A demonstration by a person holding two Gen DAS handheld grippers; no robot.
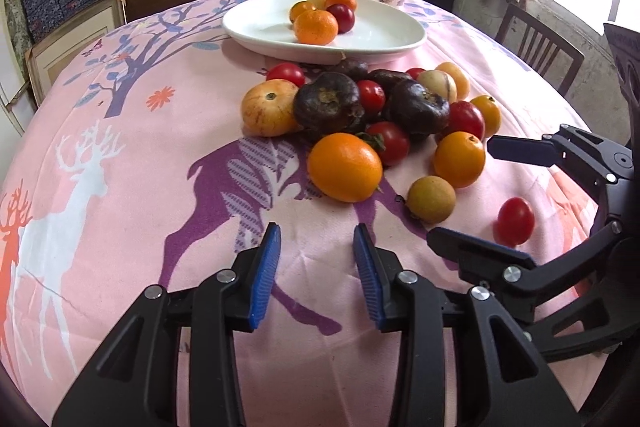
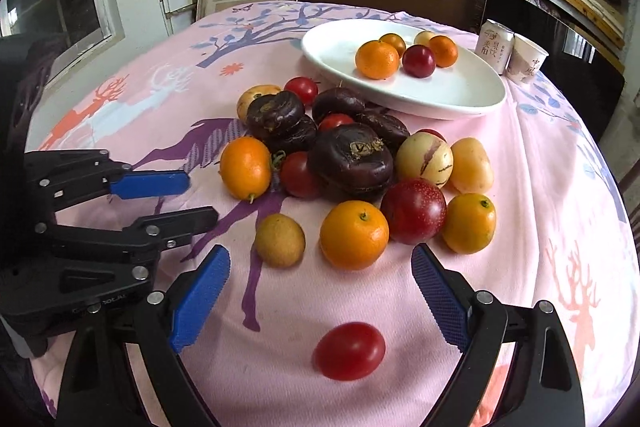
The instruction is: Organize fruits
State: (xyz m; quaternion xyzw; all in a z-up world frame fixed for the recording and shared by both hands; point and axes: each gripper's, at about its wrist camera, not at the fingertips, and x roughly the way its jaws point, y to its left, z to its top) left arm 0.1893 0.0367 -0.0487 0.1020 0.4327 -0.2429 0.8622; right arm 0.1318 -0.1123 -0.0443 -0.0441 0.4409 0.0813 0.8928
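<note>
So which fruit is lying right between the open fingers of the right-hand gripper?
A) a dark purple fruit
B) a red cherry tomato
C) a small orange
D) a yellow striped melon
B: in the right wrist view, the red cherry tomato lies alone on the pink tablecloth between the spread blue fingers of the right gripper, apart from the fruit pile; nothing is gripped yet.

My left gripper point(image 1: 316, 247), right gripper point(image 2: 320, 267): black angular linkage frames, silver round screws, blue ribbed pads point(image 2: 200, 299).
</note>
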